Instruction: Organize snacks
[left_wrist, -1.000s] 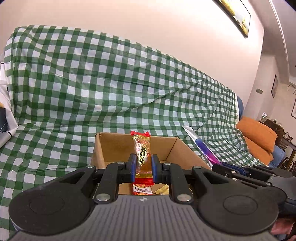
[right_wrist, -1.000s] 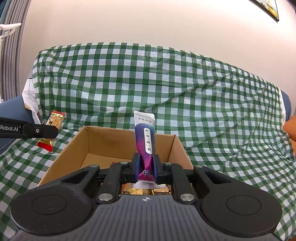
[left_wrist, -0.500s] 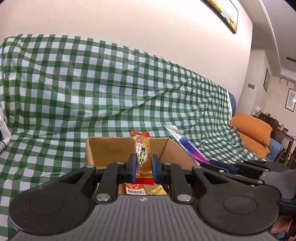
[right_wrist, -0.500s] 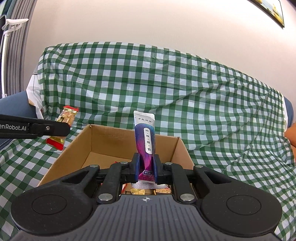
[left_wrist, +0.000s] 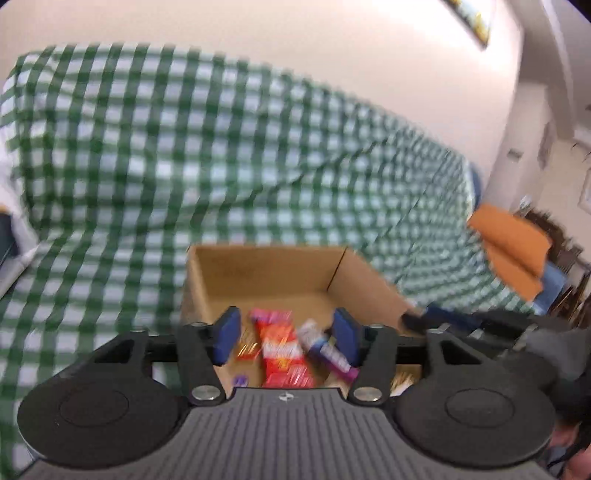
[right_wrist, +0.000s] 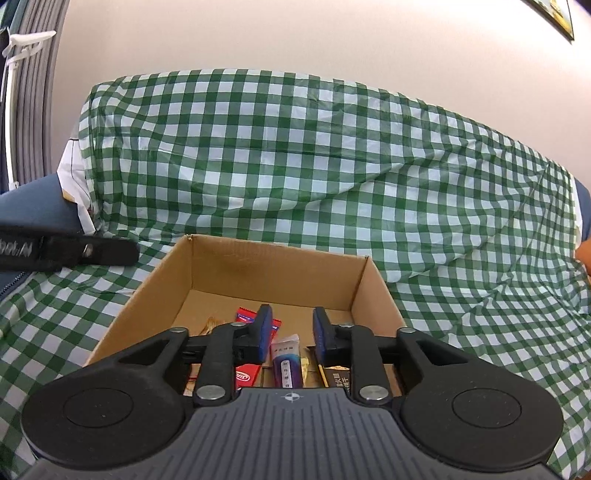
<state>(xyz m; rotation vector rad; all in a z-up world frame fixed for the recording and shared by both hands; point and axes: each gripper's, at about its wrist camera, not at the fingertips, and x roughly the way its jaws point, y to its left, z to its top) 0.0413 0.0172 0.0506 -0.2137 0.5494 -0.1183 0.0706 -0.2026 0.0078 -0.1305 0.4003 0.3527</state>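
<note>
Both grippers hover over the open cardboard box (right_wrist: 236, 266), which sits on a sofa draped in a green-and-white checked cloth (right_wrist: 332, 155).

The right gripper (right_wrist: 291, 334) points down into the box from its near edge, its jaws apart with nothing between them. Beyond the gap, toward 12 o'clock from the jaws and lower down on the box floor, lies the purple snack packet (right_wrist: 286, 360), lengthwise and free of both blue pads (right_wrist: 265, 332). At 9 o'clock of it lies a red snack packet (right_wrist: 246, 373), partly hidden behind the left-hand finger. At 3 o'clock of the purple one there is a gold-wrapped piece and a dark brown packet (right_wrist: 336, 378), half covered by the right-hand finger.

The left gripper (left_wrist: 286, 338) is seen through heavy motion blur. Its jaws stand wide apart and empty, aimed down over the box (left_wrist: 266, 269) from the near side. Framed between them on the box floor lie the red packet (left_wrist: 280, 347) at centre and the purple packet (left_wrist: 327, 352) toward 3 o'clock, slanted, its end close to the right-hand pad as seen. A small gold-and-red snack (left_wrist: 246, 349) lies at 9 o'clock of the red packet; the blur makes it hard to say more.

In the right wrist view the left gripper's black finger (right_wrist: 92, 251) reaches in from 9 o'clock, level with the box's far left corner.
</note>
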